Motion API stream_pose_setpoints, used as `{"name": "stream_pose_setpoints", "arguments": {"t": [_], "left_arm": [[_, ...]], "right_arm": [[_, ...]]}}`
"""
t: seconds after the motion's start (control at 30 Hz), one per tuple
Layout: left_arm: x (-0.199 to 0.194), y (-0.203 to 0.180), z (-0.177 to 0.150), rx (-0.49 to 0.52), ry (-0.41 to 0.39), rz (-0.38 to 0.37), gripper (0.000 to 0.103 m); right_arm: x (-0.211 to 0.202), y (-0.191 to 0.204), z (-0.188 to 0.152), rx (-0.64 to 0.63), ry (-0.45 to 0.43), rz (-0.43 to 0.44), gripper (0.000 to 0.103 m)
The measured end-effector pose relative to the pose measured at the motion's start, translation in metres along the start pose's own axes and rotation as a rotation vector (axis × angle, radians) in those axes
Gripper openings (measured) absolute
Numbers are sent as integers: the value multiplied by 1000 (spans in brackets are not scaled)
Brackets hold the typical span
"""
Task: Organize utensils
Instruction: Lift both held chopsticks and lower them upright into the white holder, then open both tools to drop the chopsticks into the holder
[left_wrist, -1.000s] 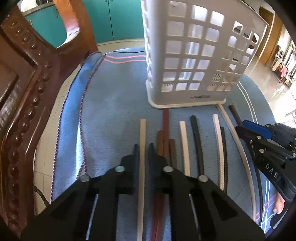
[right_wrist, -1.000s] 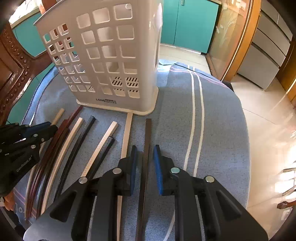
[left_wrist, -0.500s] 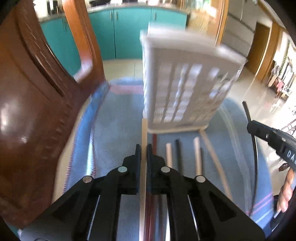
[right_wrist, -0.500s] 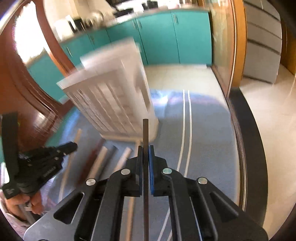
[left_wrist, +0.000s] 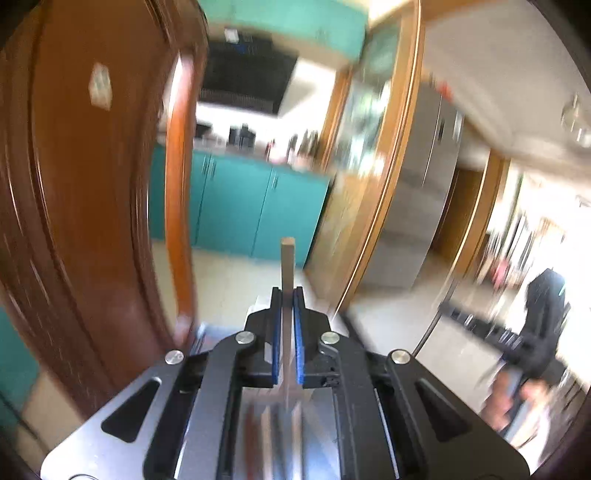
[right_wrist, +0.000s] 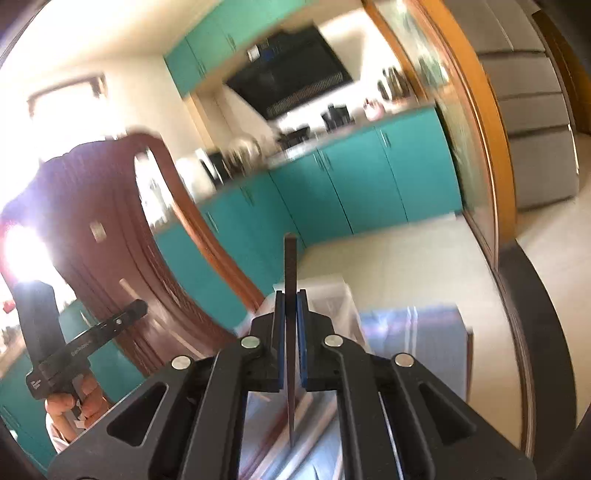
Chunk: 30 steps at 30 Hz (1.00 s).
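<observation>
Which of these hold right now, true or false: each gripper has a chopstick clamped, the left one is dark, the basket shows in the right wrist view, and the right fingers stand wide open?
1. Each gripper grips a chopstick. True: the left gripper and the right gripper each clamp one.
2. The left chopstick is dark. False: it is the light wooden chopstick; the dark chopstick is in the right one.
3. The white basket shows in the right wrist view. True, blurred, just past the fingertips.
4. The right fingers stand wide open. False: they are shut on the stick.
</observation>
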<state>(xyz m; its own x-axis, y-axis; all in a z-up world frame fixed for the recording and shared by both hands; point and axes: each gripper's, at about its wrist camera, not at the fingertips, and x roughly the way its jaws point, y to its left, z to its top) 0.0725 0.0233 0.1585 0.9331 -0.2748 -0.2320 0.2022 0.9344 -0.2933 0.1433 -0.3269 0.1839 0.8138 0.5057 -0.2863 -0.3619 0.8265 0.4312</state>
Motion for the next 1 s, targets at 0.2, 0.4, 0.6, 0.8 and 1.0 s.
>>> {"name": "stream_pose_setpoints", "arguments": {"t": [0.2,0.4,0.6,0.8,1.0], "left_arm": [[11,9,20,-76,-233,76,7],[66,21,0,-107,-166,152,7],[121,29,-28,-60,-32,221,7],[143,43,-52,-114,55,198,7],[109,30,-57,-74,-49,165,14]], "right_arm": [[12,15,35,-29,-204,-50,7],[57,17,17,-146,-203,-185,7],[90,10,-14,-209,-84,-225,7],[94,1,-23,-202,-29,-234,10],[68,-8,-20,-179,-61,-216,44]]}}
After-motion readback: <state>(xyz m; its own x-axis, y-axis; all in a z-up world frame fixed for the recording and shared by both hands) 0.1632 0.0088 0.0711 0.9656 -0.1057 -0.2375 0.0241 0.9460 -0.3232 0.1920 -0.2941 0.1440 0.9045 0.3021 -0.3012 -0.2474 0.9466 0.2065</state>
